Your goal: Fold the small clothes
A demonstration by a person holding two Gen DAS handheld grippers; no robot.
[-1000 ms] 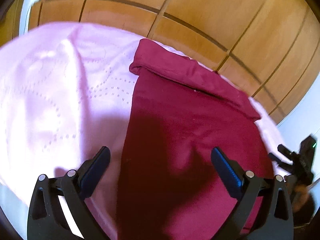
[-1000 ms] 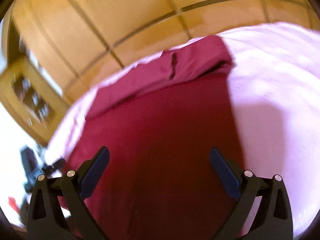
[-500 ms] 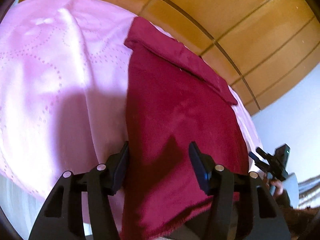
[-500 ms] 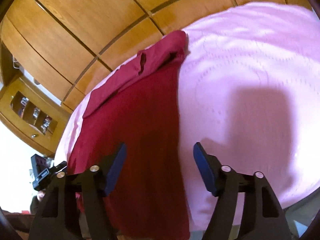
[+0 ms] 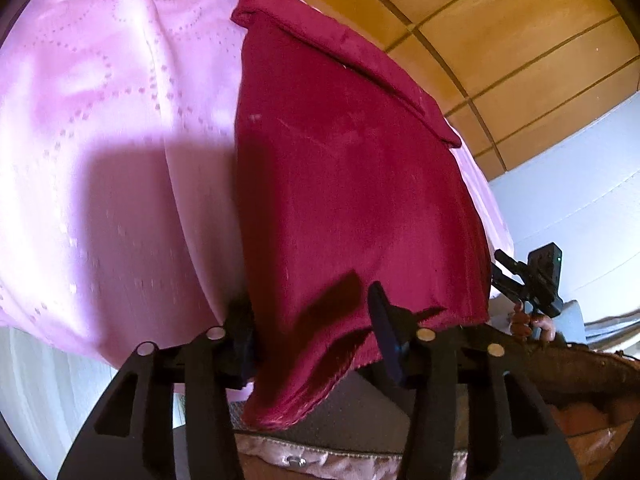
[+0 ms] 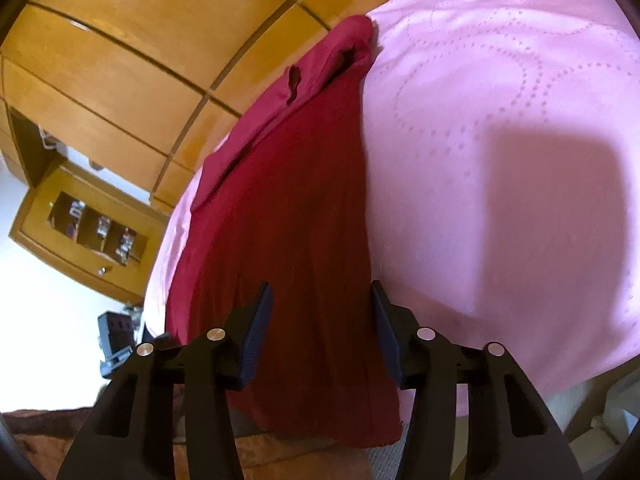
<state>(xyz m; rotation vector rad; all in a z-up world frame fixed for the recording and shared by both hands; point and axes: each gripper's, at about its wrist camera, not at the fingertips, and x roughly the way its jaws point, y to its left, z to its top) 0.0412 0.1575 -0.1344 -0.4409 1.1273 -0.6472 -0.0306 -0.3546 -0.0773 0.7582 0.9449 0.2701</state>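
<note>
A dark red garment (image 5: 352, 168) lies flat on a pink sheet (image 5: 100, 152), its far end folded over. Its near hem hangs over the surface's front edge. My left gripper (image 5: 312, 332) straddles the hem's left corner, jaws partly open with cloth between them. In the right wrist view the same garment (image 6: 288, 240) runs away from me. My right gripper (image 6: 320, 328) straddles its right near edge, jaws partly open, cloth between the fingers (image 6: 256, 328). The right gripper also shows in the left wrist view (image 5: 528, 280).
Wooden panelling (image 5: 500, 32) stands behind the pink surface. A wooden cabinet with small items (image 6: 92, 232) is at the left in the right wrist view. A brown patterned cloth (image 5: 580, 400) lies below the front edge. The other gripper shows at the left (image 6: 116, 336).
Both grippers have pulled back to the garment's near hem and dropped low. Their jaws have narrowed from wide open to partly open around the cloth.
</note>
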